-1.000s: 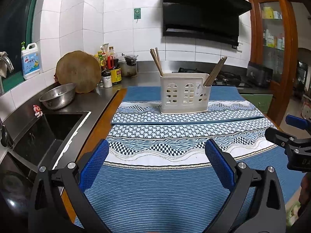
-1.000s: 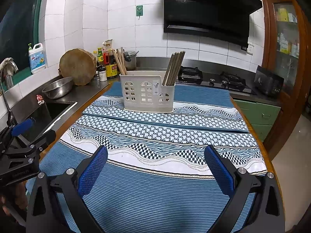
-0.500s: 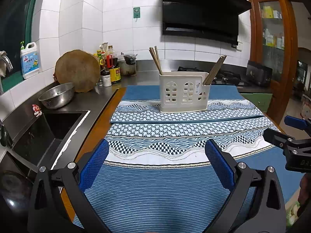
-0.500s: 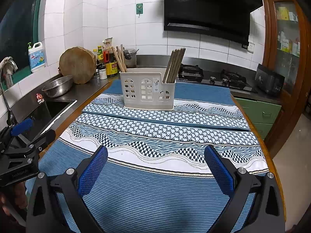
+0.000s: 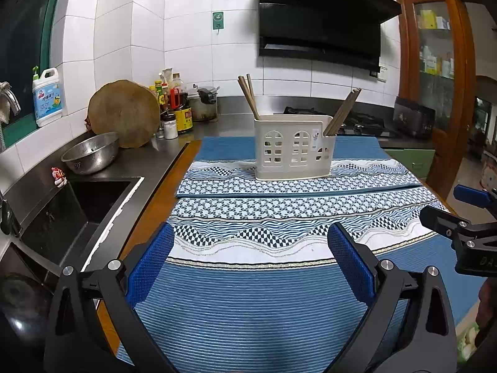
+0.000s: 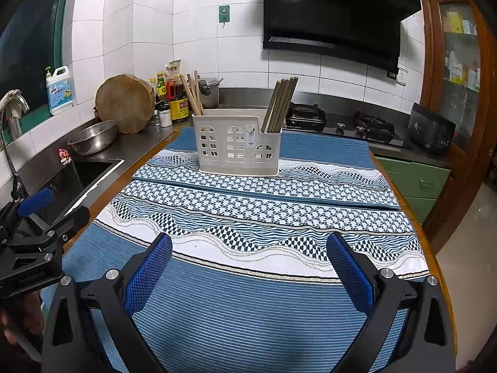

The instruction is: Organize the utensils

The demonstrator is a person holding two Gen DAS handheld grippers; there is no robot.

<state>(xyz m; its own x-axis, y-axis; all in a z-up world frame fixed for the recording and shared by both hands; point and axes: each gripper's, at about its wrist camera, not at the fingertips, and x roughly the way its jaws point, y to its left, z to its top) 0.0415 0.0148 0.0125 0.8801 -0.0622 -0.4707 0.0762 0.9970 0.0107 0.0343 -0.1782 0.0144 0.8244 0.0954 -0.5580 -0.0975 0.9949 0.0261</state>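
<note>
**Both grippers wait, utensils already racked**

I hold the left gripper (image 5: pixel 248 261) and right gripper (image 6: pixel 248 264) low over the blue patterned cloth (image 6: pixel 248 310) on the table, jaws spread wide and empty. At centre frame the white caddy (image 6: pixel 237 146) stands upright, chopsticks (image 6: pixel 279 105) leaning in its right compartment and more chopsticks at its left end (image 6: pixel 192 94), probably sorted by kind. Nothing loose lies between.

I get even indoor light and sharp focus in both views. Fisheye bends the white wall tiles (image 5: pixel 192 46) near the edges, and the corners go black.
</note>
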